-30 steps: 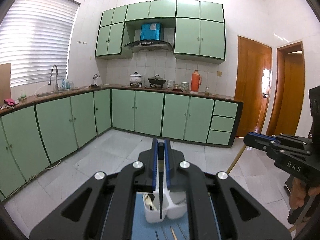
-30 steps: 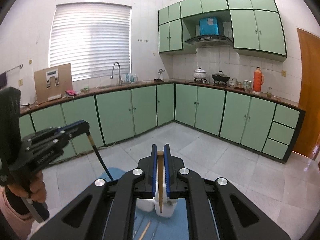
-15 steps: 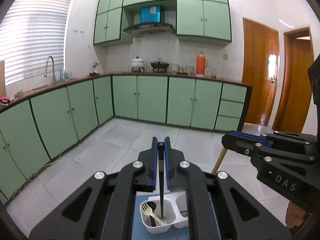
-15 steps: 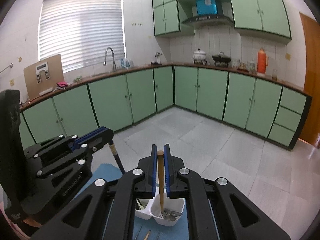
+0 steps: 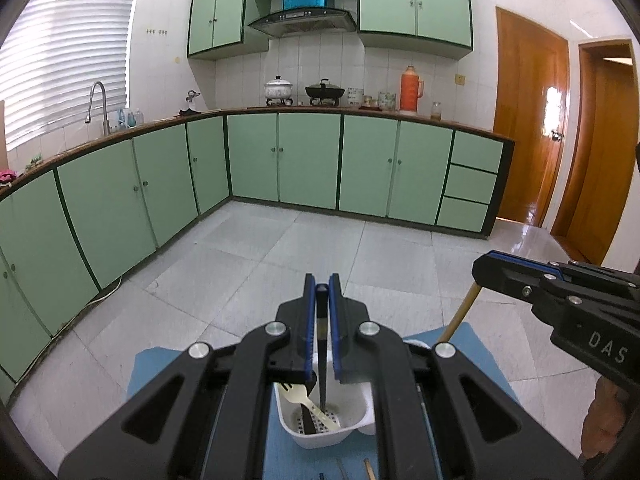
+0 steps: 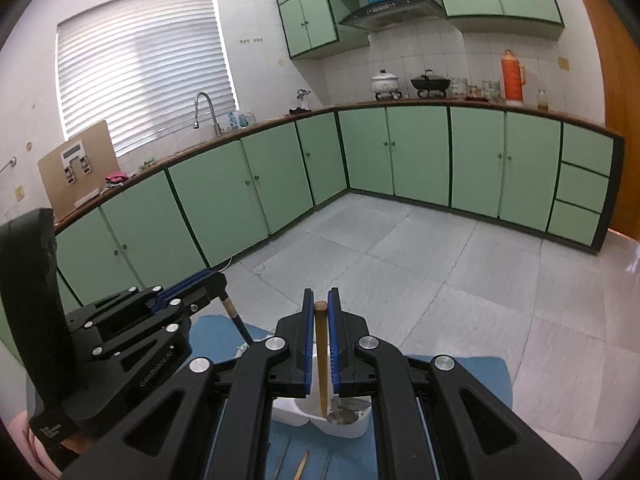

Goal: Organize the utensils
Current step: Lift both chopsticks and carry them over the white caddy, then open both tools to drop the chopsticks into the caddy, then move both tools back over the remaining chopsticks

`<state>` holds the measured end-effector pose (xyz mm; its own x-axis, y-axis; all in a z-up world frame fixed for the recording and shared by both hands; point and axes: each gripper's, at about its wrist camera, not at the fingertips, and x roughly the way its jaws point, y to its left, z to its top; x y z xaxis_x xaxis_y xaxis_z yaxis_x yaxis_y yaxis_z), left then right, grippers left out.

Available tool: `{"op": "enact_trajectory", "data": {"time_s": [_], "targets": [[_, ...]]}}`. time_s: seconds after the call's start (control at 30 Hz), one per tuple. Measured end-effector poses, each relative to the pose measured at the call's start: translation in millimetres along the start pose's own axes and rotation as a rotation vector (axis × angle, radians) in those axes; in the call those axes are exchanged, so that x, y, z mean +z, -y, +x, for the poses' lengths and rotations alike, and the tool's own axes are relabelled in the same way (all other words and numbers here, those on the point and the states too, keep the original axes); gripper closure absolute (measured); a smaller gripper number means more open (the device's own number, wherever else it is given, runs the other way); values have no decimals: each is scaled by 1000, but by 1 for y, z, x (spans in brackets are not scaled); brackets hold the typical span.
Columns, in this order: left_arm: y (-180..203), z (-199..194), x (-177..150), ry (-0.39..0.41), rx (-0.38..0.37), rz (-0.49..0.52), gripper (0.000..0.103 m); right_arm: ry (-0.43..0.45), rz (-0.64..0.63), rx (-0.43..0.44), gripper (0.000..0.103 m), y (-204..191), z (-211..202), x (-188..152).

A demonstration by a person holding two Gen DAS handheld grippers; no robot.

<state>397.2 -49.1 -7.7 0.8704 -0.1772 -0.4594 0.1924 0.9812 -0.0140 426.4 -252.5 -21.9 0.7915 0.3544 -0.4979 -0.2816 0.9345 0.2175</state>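
My left gripper [image 5: 321, 312] is shut on a black chopstick [image 5: 322, 364] that hangs point down into the left compartment of a white holder [image 5: 348, 430], beside a cream plastic fork [image 5: 310, 402]. My right gripper [image 6: 321, 332] is shut on a wooden chopstick [image 6: 322, 364] whose tip reaches into the holder's right compartment [image 6: 352, 426], over metal utensils. Each gripper shows in the other's view: the right one [image 5: 480, 272] and the left one [image 6: 216, 280].
The holder stands on a blue mat [image 5: 480, 364] with more chopsticks [image 6: 301, 464] lying at its near edge. Beyond is grey tiled floor [image 5: 304, 248], green cabinets [image 5: 308, 160] and a wooden door [image 5: 528, 128].
Both grippers have tilted down and come lower over the holder. The chopstick tips now reach into the two compartments, and the holder looks larger.
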Motion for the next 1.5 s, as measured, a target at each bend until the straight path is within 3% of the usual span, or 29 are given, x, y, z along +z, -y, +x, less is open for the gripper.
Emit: {"op": "enact_trajectory", "data": {"time_s": [0.33,0.4,0.47,0.63,0.83,1.23,1.4,1.5], "targets": [[-4,-5,-5,-6,0,-7,94,-29,39,-13,94,8,5,-16],[-6,-6,-7,-8,0,-11,87,-30,44,-14,94,10,3,-19],[-8,-8,-9,-6,1,-16,72,-28,51,-18,88,12,0,-21],[-14,-15,-12,-4,-11,-43,56,-27,67,-28,72,19,-3,-24],[-19,-22,-19,1,-12,-63,48,-23,72,-33,61,23,-9,-30],[-24,-36,-39,7,2,-78,40,-58,101,-25,60,34,-11,-62],[-30,-64,-65,28,21,-92,33,-54,92,-38,54,30,-27,-89],[-27,-80,-92,1,29,-84,27,-60,74,-69,52,22,-41,-119]]}}
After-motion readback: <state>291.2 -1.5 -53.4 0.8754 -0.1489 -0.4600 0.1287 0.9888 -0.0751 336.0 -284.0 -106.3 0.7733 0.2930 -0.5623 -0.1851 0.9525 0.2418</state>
